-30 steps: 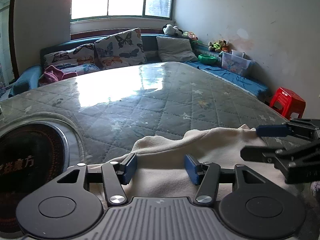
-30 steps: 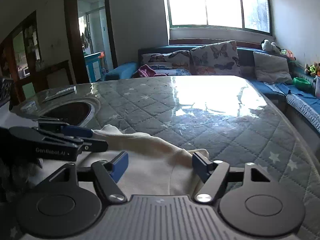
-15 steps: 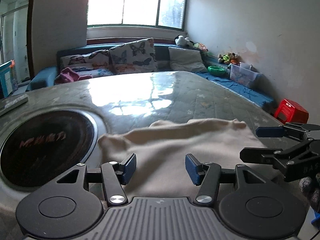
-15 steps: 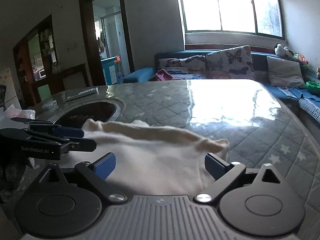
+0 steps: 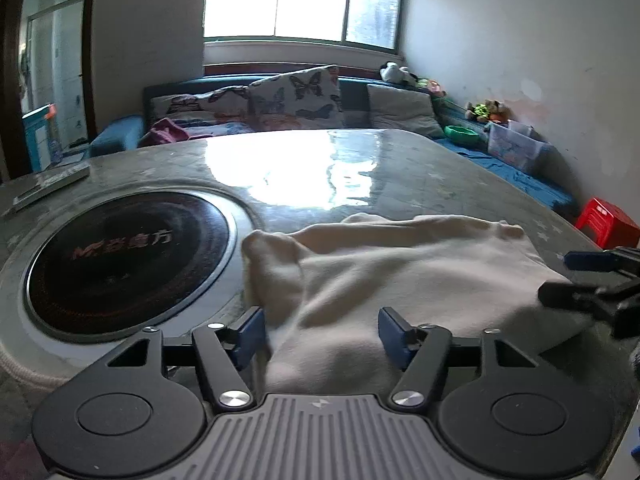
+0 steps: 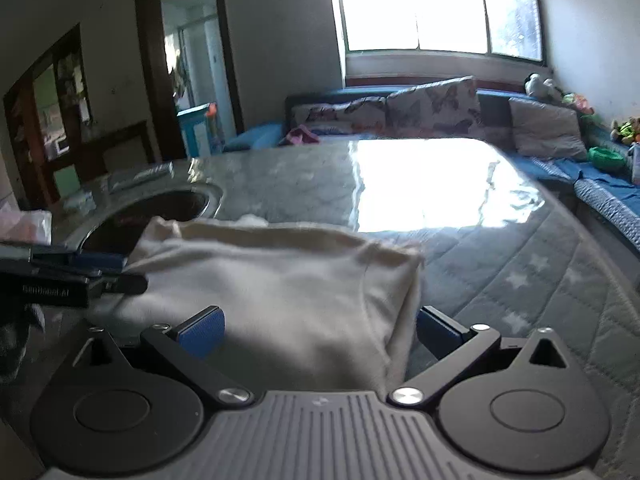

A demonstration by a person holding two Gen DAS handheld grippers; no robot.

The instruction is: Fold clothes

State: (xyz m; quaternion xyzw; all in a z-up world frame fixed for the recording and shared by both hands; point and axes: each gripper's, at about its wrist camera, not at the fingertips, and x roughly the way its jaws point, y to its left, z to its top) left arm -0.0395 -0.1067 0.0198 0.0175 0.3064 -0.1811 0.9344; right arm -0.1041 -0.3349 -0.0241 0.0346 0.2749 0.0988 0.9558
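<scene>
One cream garment [image 5: 400, 276] lies on the worktop [image 5: 400, 168], and both grippers sit at its near edge. In the left wrist view the left gripper [image 5: 322, 332] has its two blue-padded fingers [image 5: 250, 330] spread apart, with the cloth's near left corner bunched up between them; the left pad is touching or just beside that fold, and nothing is pinched. In the right wrist view the right gripper [image 6: 318, 330] has its two fingers [image 6: 202, 330] spread wider still, straddling the garment's folded right edge [image 6: 408, 304]; the cloth lies between the pads, unclamped. Each gripper also shows at the side of the other's view, level with the garment's near edge: the right one [image 5: 592, 280] off the cloth's right side, the left one [image 6: 100, 272] off its left side, its tips at the cloth's edge.

Just left of the garment, one round black cooktop [image 5: 124, 256] is set into the worktop, the cloth's left corner beside its metal rim. Left of and beyond the cooktop lies one flat grey object [image 5: 52, 186]. Right of the garment, past the worktop's edge, stands one red stool [image 5: 604, 226]. Beyond the garment, past a patch of window glare, a blue sofa [image 5: 120, 136] carries cushions under one window [image 5: 300, 0].
</scene>
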